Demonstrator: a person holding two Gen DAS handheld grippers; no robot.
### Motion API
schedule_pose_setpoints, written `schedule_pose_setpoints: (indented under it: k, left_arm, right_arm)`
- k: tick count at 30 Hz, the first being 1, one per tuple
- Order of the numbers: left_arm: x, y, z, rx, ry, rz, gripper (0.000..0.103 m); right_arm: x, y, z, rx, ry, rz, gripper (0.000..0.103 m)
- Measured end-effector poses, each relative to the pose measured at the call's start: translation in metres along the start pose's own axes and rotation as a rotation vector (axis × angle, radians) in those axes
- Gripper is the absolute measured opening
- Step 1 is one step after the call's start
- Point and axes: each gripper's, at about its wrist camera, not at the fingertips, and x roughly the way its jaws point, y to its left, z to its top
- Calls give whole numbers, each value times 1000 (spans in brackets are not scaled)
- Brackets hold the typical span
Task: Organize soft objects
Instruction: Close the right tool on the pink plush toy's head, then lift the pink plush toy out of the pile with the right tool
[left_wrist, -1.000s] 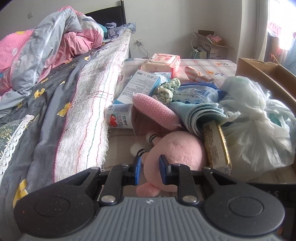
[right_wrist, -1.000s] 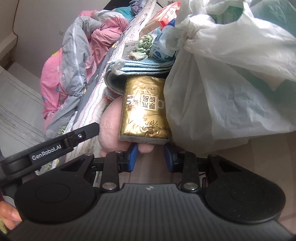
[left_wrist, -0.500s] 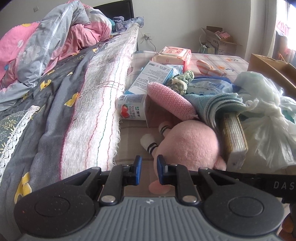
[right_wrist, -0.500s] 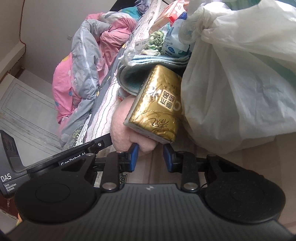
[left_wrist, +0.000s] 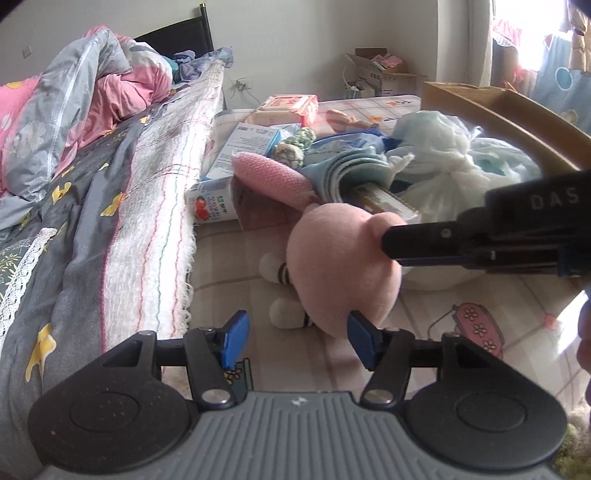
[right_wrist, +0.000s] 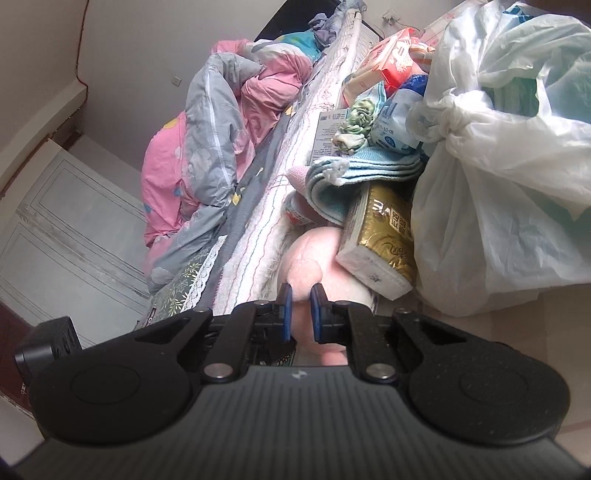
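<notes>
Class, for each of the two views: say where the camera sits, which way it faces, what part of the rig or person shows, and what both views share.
Left wrist: sits on the left gripper, facing down along the bed over the clutter; its jaws are opening, clear of the pink plush; the right gripper reaches in from the right.
Right wrist: sits on the right gripper, looking across at the quilt and white bag; its jaws are pinched shut on the plush.
Shared: plush, gold pack, blue towel.

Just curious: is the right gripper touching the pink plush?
Touching. In the right wrist view, the right gripper has its pads pinched on a fold of the pink plush.
</notes>
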Motion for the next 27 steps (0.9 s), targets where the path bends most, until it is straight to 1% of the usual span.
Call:
schedule_pose_setpoints:
  k: [4,6,8,10,11,12,13,15,16,17,18,20,21,24,25,27]
  left_arm:
    - [-22,-7,2,-14,-57,-75,72]
    - [-29,-13,4,-13,-84,-108,83]
    - [-28,-23,6,4,-89,-106,85]
    - [-21,-33,8,26,-81,-84,85]
    - [-16,-36,8,28,-71,-68,81]
    - [-13,-38,9,23,-57,-51,73]
    - [-11,-37,9,11,-41,-48,67]
    - [-13,-32,11,-29,-24,-72,61]
    - [-16,-29,12,-49,-27,-86,59]
    - [-19,-28,13,-61,-32,-96,55]
    - [-23,-25,15,-73,-44,-107,50]
    - [-28,-25,20,-91,-59,-121,44]
    - [-27,-26,22,-96,-57,-115,42]
    - [-14,-31,23,-83,-22,-82,42]
    - [-10,-33,21,-84,-12,-71,42]
    - [-8,-36,19,-64,-23,-33,42]
  right_arm:
    - [-12,8,0,-35,-11,16,9]
    - [-17,12,0,-47,-10,26,9]
    - [-20,15,0,-56,-6,35,9]
    - [-25,19,-2,-69,-2,51,9]
    - [-26,21,-2,-74,3,60,9]
    - [-28,23,-3,-79,8,69,9]
    - [-29,25,-3,-85,10,74,8]
    - [-34,31,-1,-106,12,88,6]
    - [-38,34,0,-119,9,98,4]
    - [-41,37,2,-130,5,111,2]
    - [-46,41,4,-144,-4,123,2]
    - [-53,46,9,-170,-17,135,2]
    - [-56,48,14,-180,-22,136,2]
    - [-62,43,18,-172,-29,121,2]
    - [-64,38,19,-159,-33,112,5]
    - [-69,25,19,-124,-39,81,5]
